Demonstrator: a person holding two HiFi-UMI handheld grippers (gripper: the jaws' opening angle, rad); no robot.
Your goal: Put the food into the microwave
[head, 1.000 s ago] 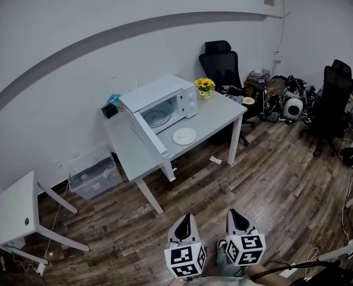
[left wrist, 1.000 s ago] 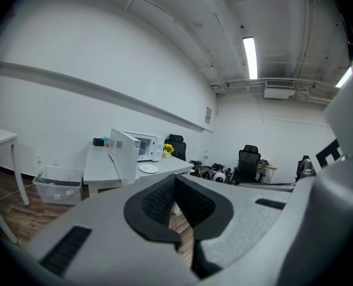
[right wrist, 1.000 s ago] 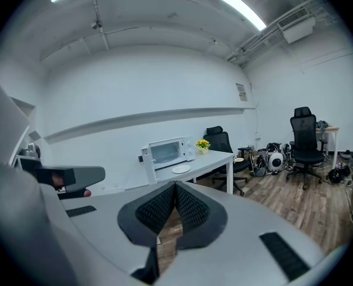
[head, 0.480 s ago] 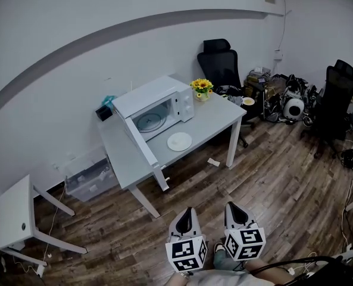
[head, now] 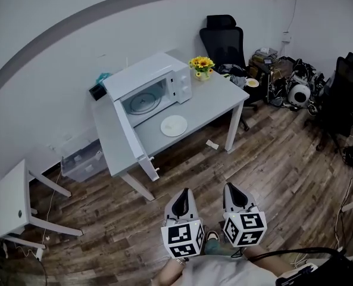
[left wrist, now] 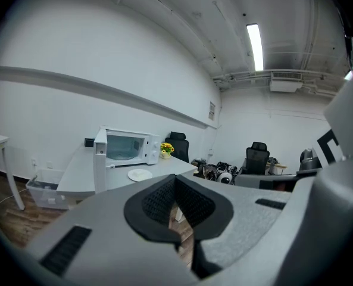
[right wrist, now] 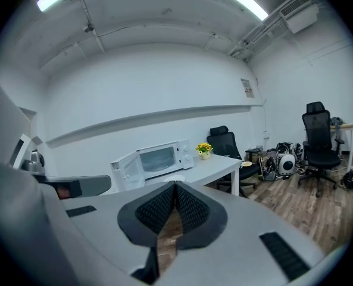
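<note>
Both your grippers are pinched closed with nothing in them. The left gripper (head: 184, 191) and right gripper (head: 229, 187) hang side by side low in front of you, and each gripper view shows its pads meeting at the tips with only floor behind.

The plate (head: 174, 126) sits well ahead of your fingertips and a touch to their left, flat on the table (head: 215, 103) just in front of the microwave (head: 149, 88). Honestly I can't make out what food is on it from this far off.

Stuff I'd watch out for:
- The door (head: 128, 137) is swung wide open and juts toward you on the left of the plate. Come in with the left fingers on that side and you could clip it.
- The plate looks thin and flat, so a one-sided pinch on the rim will probably tip it and slide the food off.
- The flower pot (head: 201, 64) sits beyond the plate, just right of the microwave. Swing the right fingers wide and it could go over.
</note>
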